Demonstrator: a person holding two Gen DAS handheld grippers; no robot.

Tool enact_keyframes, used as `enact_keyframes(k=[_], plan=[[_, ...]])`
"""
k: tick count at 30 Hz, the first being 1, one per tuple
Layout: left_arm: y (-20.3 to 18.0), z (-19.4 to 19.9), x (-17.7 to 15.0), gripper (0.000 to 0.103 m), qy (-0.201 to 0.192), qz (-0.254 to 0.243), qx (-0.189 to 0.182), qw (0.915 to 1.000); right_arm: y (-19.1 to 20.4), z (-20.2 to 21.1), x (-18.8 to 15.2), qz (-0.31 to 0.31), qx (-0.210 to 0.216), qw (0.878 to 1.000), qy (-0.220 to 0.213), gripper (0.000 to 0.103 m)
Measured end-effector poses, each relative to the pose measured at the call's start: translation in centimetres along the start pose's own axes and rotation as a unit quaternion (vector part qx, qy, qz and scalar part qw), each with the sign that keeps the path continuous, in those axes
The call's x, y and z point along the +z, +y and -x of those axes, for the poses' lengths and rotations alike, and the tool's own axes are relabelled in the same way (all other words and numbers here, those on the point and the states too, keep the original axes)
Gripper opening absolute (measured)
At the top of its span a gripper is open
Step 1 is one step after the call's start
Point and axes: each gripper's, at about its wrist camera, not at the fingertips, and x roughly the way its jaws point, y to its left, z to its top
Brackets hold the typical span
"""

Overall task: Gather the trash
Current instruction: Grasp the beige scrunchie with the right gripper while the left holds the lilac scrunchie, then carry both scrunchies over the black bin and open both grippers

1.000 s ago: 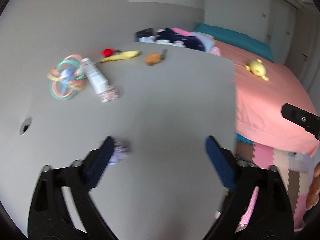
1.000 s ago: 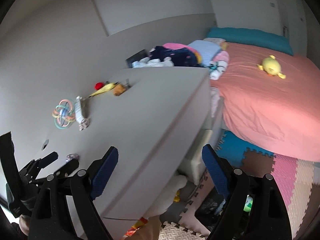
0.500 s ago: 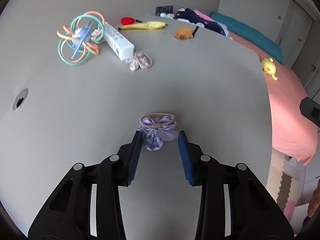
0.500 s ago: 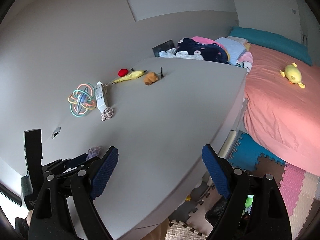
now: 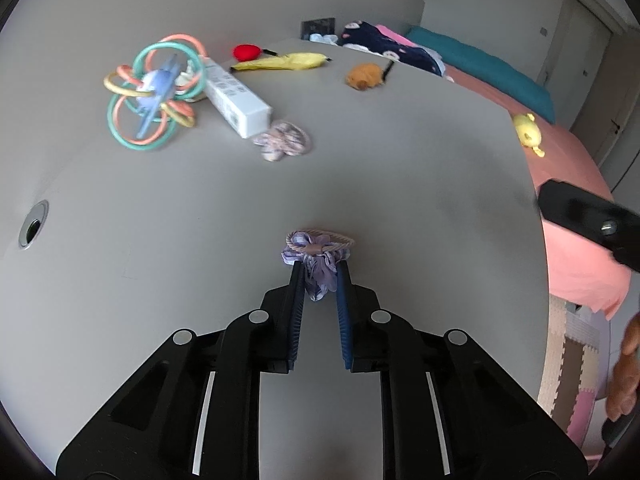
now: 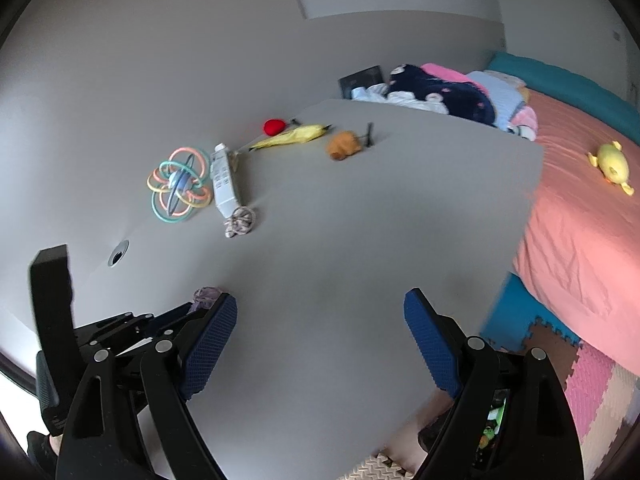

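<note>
A purple fabric flower hair tie (image 5: 318, 256) with a beige elastic loop lies on the grey table (image 5: 420, 168). My left gripper (image 5: 319, 276) points down at it, and its jaws are closing with the blue pads pressed on the fabric from both sides. The right wrist view shows the same hair tie (image 6: 206, 295) at the tip of that left gripper (image 6: 182, 314). Over the table's near part my right gripper (image 6: 320, 312) stands wide open with nothing between its fingers. A black part of the right gripper shows at the left wrist view's right edge.
At the back left lie a ring toy (image 5: 154, 92), a white box (image 5: 236, 98), a pale scrunchie (image 5: 284, 144), a yellow wrapper (image 5: 282, 62), a red thing (image 5: 246, 52) and an orange lump (image 5: 364, 76). A cable hole (image 5: 34, 230) is left. A pink bed (image 6: 580, 220) flanks the right.
My left gripper came forward over the hair tie and its jaws went from wide open to closed on it. The right gripper swung from beside the table to over it, still open.
</note>
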Motion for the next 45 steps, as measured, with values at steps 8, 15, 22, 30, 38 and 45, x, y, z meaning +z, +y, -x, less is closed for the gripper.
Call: enact_keyframes(k=[8,15,22,30,38,45], plan=[[3.9,0.6,0.6,0.015,-0.003,0.018,0.012,0.9998,4.3,-5.4,2.1,0.029,0.013,0.999,0.027,0.086],[6.9,0.0,1.0,0.015,0.004,0.036,0.018,0.9992,8.3,-10.5,4.1,0.06,0.011,0.997,0.055,0.086],[8.8,-0.2,0.9,0.015,0.007,0.053,0.021,0.9983,10.3,-14.5,5.2,0.075,-0.012,0.994,0.083,0.069],[9.5,-0.1,0.9,0.015,0.007,0.061,0.02,0.9979,10.8,-15.2,5.6,0.089,-0.027,0.992,0.089,0.021],[6.3,1.2,1.1,0.015,-0.003,0.04,0.005,0.9992,8.0,-10.0,4.5,0.054,-0.008,0.997,0.06,0.02],[-0.1,2.6,0.6,0.015,-0.013,0.004,-0.024,0.9996,3.8,-3.2,2.9,0.027,-0.012,0.999,0.029,0.02]])
